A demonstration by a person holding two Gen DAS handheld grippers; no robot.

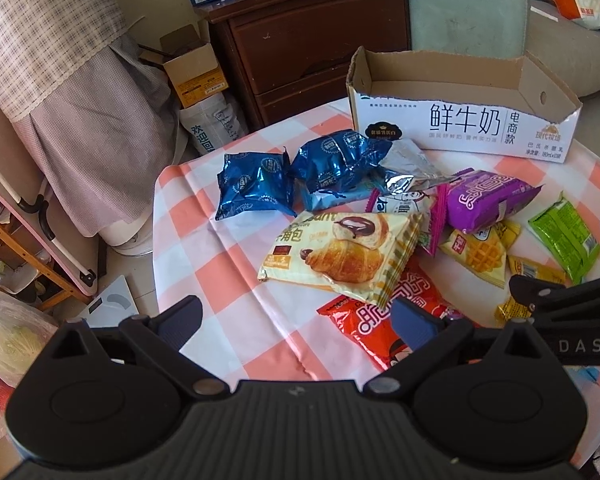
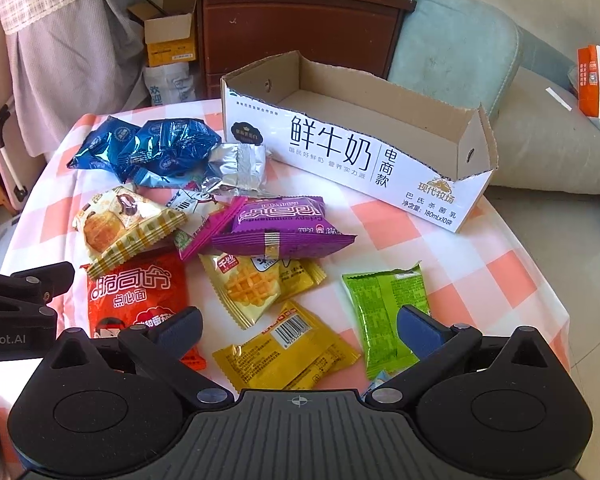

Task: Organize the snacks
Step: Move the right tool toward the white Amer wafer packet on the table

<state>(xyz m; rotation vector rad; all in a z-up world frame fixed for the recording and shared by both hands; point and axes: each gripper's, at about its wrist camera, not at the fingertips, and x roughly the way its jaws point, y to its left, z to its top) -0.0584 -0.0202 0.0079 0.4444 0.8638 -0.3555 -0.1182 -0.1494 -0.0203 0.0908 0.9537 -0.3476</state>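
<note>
Several snack packets lie on a pink-and-white checked table (image 1: 236, 248): two blue foil packs (image 1: 256, 184), a croissant pack (image 1: 340, 256), a purple pack (image 1: 484, 200), a red noodle pack (image 2: 138, 296), yellow packs (image 2: 284, 352) and a green pack (image 2: 384, 312). An open, empty white milk carton box (image 2: 356, 144) stands behind them; it also shows in the left wrist view (image 1: 460, 120). My left gripper (image 1: 296, 320) is open and empty, above the table before the croissant pack. My right gripper (image 2: 300, 332) is open and empty, over the yellow packs.
A dark wooden cabinet (image 1: 308, 36) stands behind the table, with cardboard boxes (image 1: 192, 72) on the floor beside it. A pale green cushion (image 2: 452, 44) and sofa lie to the right. The table's left edge drops to the floor.
</note>
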